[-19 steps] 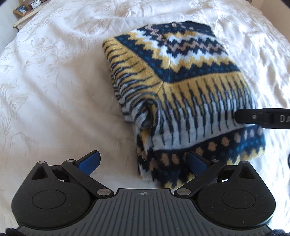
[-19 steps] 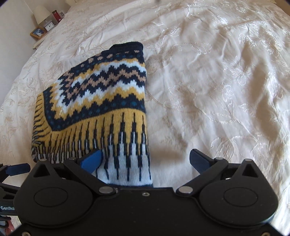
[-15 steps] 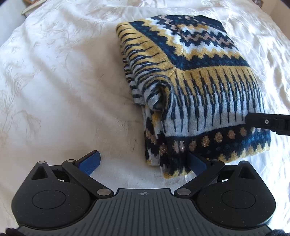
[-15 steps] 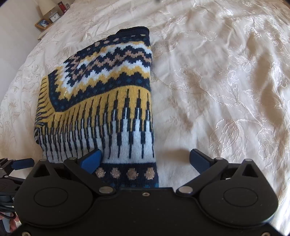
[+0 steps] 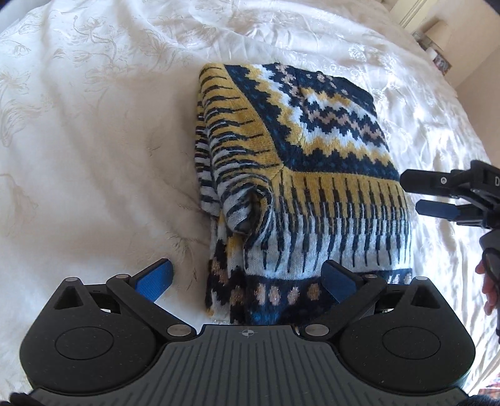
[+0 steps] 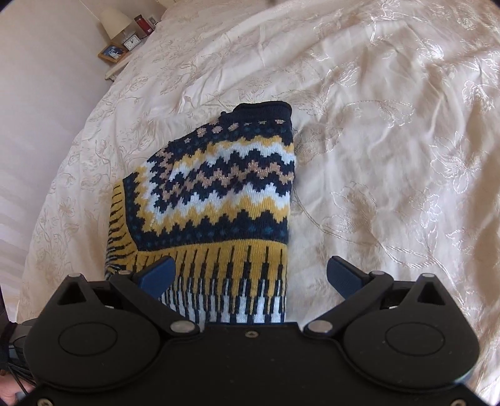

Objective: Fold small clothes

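Lying folded on a cream embroidered bedspread (image 5: 93, 156), a navy, yellow and white patterned sweater (image 5: 312, 162) sits between two hand-held grippers. The left gripper (image 5: 247, 279) hangs over the sweater's near hem, blue pads spread wide and gripping nothing. The right gripper (image 6: 250, 274) is likewise wide open and empty above the sweater's right edge. Only a single white letter "D" can be read, on the right gripper's body at the frame edge in the left view; that view also catches fingertips of the person's hand (image 5: 489, 281) below it. The right view alone shows a bedside shelf with a lamp (image 6: 115, 22), a small clock (image 6: 132, 42) and a framed picture (image 6: 112, 53).
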Demonstrator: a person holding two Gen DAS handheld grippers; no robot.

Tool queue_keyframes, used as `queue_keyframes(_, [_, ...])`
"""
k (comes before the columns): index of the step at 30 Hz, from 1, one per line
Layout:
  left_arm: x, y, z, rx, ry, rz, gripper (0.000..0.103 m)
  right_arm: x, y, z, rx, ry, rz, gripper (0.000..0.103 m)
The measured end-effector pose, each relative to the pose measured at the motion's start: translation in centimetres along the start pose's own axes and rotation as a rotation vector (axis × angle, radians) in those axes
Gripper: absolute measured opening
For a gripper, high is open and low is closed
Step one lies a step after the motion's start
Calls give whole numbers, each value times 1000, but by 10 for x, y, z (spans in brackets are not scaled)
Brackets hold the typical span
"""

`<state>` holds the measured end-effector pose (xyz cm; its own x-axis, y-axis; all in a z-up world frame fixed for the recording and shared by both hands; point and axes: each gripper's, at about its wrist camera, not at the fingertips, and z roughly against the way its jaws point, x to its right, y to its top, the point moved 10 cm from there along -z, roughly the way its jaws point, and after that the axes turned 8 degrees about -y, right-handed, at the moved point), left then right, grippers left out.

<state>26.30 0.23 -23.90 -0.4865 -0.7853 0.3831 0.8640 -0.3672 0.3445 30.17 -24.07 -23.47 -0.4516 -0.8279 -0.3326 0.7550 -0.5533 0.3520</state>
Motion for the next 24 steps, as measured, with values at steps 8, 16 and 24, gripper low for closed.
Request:
queue_keyframes(8, [10, 13, -32, -34, -93, -23, 103, -6, 12, -42, -72, 71, 16, 103])
queue_keyframes(16, [16, 28, -50, -31, -140, -6, 103, -28, 26, -75, -86, 183, -11, 103])
queue_keyframes(24, [6, 30, -44, 4, -228, 85, 102, -25, 20, -74, -100, 223, -57, 103])
